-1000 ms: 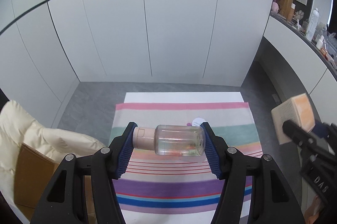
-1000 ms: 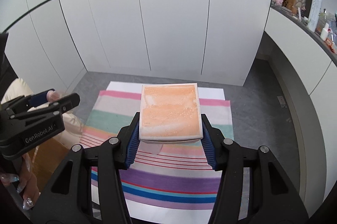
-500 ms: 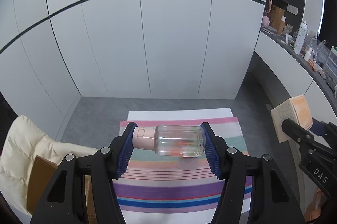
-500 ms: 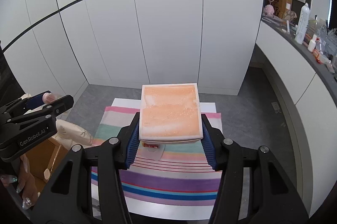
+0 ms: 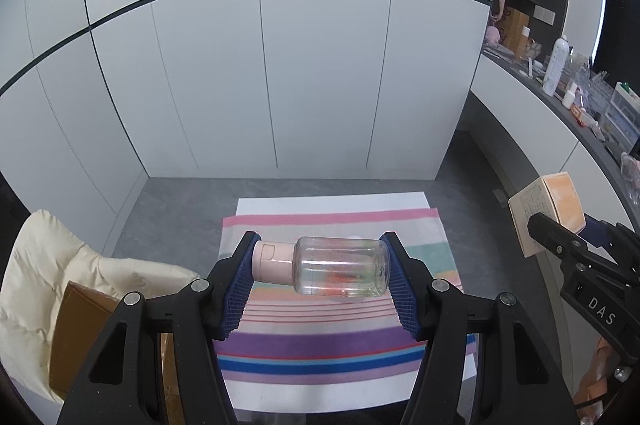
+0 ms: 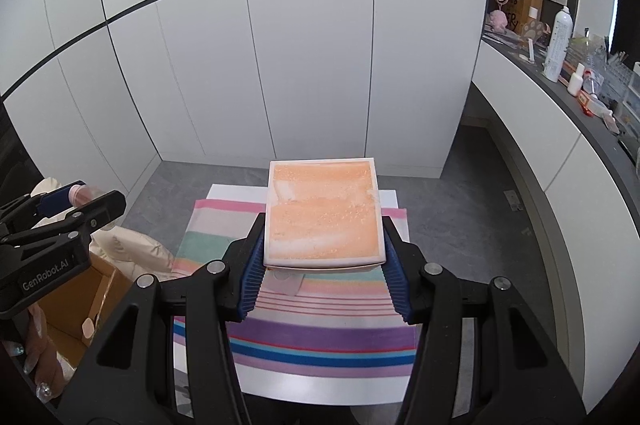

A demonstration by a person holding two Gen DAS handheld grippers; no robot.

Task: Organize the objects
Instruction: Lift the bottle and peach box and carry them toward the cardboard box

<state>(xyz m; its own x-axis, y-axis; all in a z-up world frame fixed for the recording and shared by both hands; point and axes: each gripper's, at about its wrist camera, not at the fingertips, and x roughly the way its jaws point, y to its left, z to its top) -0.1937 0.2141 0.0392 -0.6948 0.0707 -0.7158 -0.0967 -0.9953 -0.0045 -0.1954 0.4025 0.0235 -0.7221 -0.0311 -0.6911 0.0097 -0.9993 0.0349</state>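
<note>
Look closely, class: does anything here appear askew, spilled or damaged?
Nothing is spilled or broken. The clear bottle lies sideways, slightly tilted, clamped end to end in the left tool. The orange box sits squarely in the right tool.

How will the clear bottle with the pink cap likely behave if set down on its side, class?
The clear bottle looks round, so it would probably roll. It seems nearly empty, so likely light. The left gripper clamps it end to end; smooth plastic may slip.

Cluttered counter (image 5: 576, 113) rightward, jacket (image 5: 44, 277) leftward.
</note>
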